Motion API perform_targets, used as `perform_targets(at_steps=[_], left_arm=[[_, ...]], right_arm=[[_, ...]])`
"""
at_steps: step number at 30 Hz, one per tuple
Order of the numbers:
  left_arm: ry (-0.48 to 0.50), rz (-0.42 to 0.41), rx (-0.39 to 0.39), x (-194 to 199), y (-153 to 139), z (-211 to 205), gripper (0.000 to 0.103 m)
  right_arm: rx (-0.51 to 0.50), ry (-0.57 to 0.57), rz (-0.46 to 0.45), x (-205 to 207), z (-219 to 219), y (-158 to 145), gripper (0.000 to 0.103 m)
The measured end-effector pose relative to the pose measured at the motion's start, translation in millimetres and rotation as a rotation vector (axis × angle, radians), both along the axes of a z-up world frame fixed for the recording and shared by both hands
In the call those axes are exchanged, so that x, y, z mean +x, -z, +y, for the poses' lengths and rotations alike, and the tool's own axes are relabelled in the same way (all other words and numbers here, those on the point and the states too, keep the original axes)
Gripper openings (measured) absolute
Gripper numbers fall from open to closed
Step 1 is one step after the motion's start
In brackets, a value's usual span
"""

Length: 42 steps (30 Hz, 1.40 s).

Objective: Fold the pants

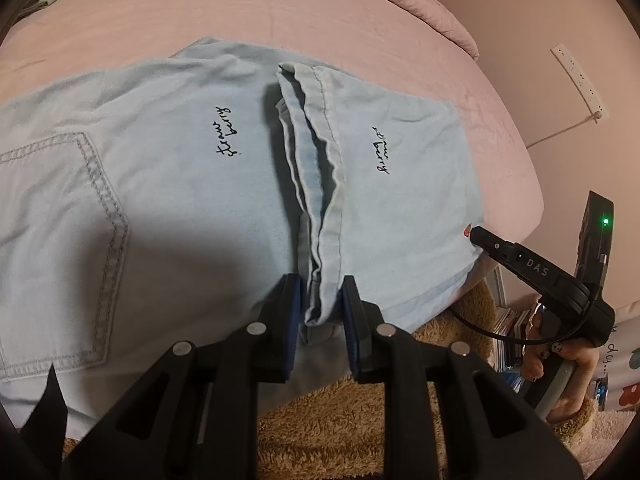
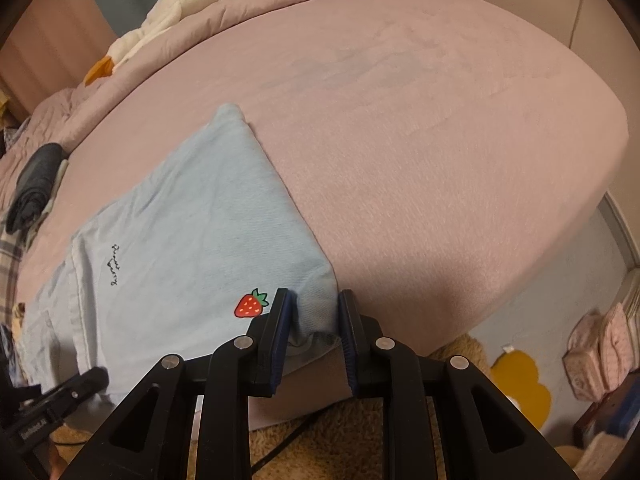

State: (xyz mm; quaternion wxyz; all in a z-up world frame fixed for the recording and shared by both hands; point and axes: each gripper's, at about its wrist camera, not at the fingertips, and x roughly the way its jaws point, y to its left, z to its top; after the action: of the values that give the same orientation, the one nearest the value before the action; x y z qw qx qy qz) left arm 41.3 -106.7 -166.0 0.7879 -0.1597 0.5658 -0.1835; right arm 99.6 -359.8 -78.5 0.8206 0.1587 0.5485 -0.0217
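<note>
Left wrist view showed the light blue pants (image 1: 168, 184) spread across the pink bed (image 1: 160, 12), a back pocket (image 1: 60, 248) at nine o'clock, script embroidery towards twelve, and the leg hems folded back over the seat as a bunched ridge running from twelve down to six. At six o'clock the left gripper (image 1: 320, 320) had its blue pads closed on the near end of that hem ridge, several layers pinched between them. Towards three o'clock the right gripper (image 1: 478, 236) touched the fold corner beside a small strawberry print, with a hand on its handle at four o'clock. Right wrist view placed the same pants at nine o'clock on the bed, the strawberry print (image 2: 251, 304) just left of the jaws, which were narrowed onto the near corner of the fold, cloth puckered between the pads. The fabric looked like soft, light denim: limp, prone to sagging and sliding layer over layer, with nothing fragile about it. I judged the stitched hems and the doubled corner the firmest holds, since single layers would likely slip out or drag the stack askew
</note>
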Motion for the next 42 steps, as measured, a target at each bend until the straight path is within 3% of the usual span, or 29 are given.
perform_targets(at_steps=[2,4,6,8,11,13,18,22,24,29,32,34,35,42], left_arm=[[-0.009,-0.001,-0.019,-1.9,-4.3,5.0,0.024],[-0.039,-0.019,-0.015,-6.8,-12.5,14.0,0.033],[-0.072,-0.063,-0.001,-13.7,-24.7,25.4,0.044],[-0.12,-0.117,0.049,-21.4,-39.8,41.9,0.048],[-0.189,-0.175,0.076,-31.7,-58.9,68.3,0.071],[-0.268,-0.214,0.089,-41.8,-73.9,96.1,0.084],[-0.47,-0.26,0.115,-66.5,-90.2,161.3,0.1],[-0.619,-0.216,0.146,-81.5,-80.5,205.1,0.099],[-0.667,-0.187,0.123,-90.1,-69.4,216.4,0.099],[-0.685,-0.127,0.113,-100.4,-47.2,219.8,0.098],[-0.687,-0.076,0.077,-101.1,-29.7,218.4,0.097],[-0.686,-0.016,0.009,-98.1,-15.5,218.4,0.081],[-0.69,0.012,-0.03,-96.7,-7.6,217.9,0.08],[-0.697,-0.046,0.04,-83.9,-16.2,206.4,0.066]], right_arm=[[-0.016,-0.006,0.002,0.9,2.8,-2.2,0.022],[-0.059,-0.017,-0.002,1.5,7.4,-7.1,0.024],[-0.121,-0.017,-0.012,0.5,13.1,-13.8,0.04],[-0.193,-0.031,-0.047,-1.7,21.4,-24.7,0.053],[-0.222,-0.061,-0.076,-2.6,33.6,-38.1,0.057],[-0.243,-0.087,-0.101,-3.1,43.7,-47.1,0.071],[-0.247,-0.168,-0.168,-6.8,69.3,-67.3,0.075],[-0.211,-0.244,-0.223,-9.6,89.8,-81.8,0.079],[-0.18,-0.279,-0.254,-10.5,98.0,-87.3,0.079],[0.044,-0.362,-0.312,-14.5,117.2,-98.4,0.081],[0.115,-0.382,-0.313,-14.7,125.6,-95.3,0.087],[0.127,-0.397,-0.306,-13.5,135.0,-92.6,0.087],[0.123,-0.407,-0.3,-13.8,140.3,-91.6,0.087],[0.121,-0.393,-0.273,-15.4,142.6,-90.4,0.087]])
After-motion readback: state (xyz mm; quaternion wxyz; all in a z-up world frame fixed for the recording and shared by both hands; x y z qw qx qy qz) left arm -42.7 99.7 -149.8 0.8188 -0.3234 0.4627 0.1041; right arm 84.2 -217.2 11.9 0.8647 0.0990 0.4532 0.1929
